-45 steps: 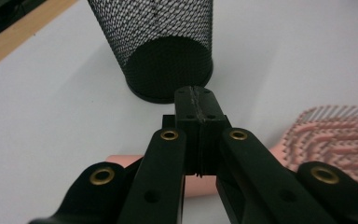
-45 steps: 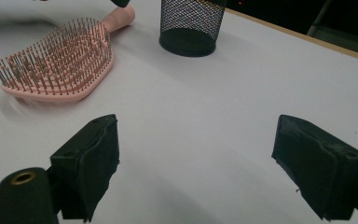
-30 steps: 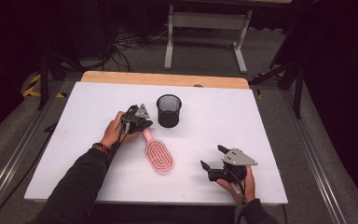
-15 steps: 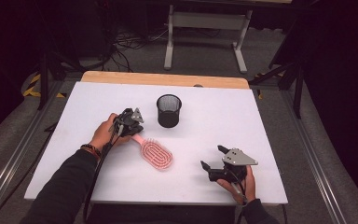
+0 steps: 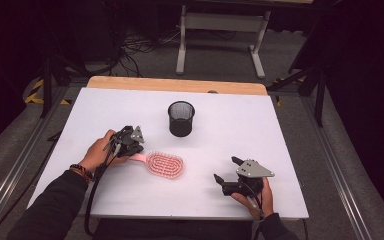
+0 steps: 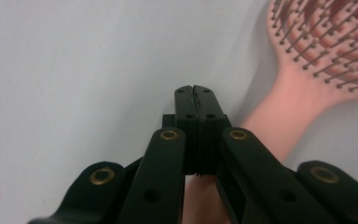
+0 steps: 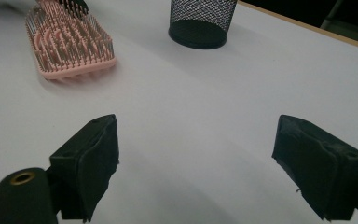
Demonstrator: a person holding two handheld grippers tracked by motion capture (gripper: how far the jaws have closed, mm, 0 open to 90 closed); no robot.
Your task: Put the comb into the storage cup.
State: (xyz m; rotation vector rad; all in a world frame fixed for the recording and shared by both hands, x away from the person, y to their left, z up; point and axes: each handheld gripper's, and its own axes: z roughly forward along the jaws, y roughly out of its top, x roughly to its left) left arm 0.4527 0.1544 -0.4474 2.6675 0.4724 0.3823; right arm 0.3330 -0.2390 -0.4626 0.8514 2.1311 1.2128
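My left tongs (image 5: 136, 141) are clamped together beside the pink hairbrush (image 5: 163, 164) handle, not gripping it. Right tongs (image 5: 226, 170) gape empty, brush well ahead. Risk: shoving the handle skids it across the table (image 5: 260, 130).

The right hand-held gripper (image 7: 196, 172) holds its two black jaws wide apart over bare white worktop (image 7: 205, 112), nothing between them. Far off at upper left lies a pink brush (image 7: 70, 49), bristles up (its handle end runs out of frame, where a dark tip of the other hand-held gripper (image 7: 73, 5) sits on it). A black mesh cup (image 7: 200, 23) stands upright at top centre, well apart from the brush.
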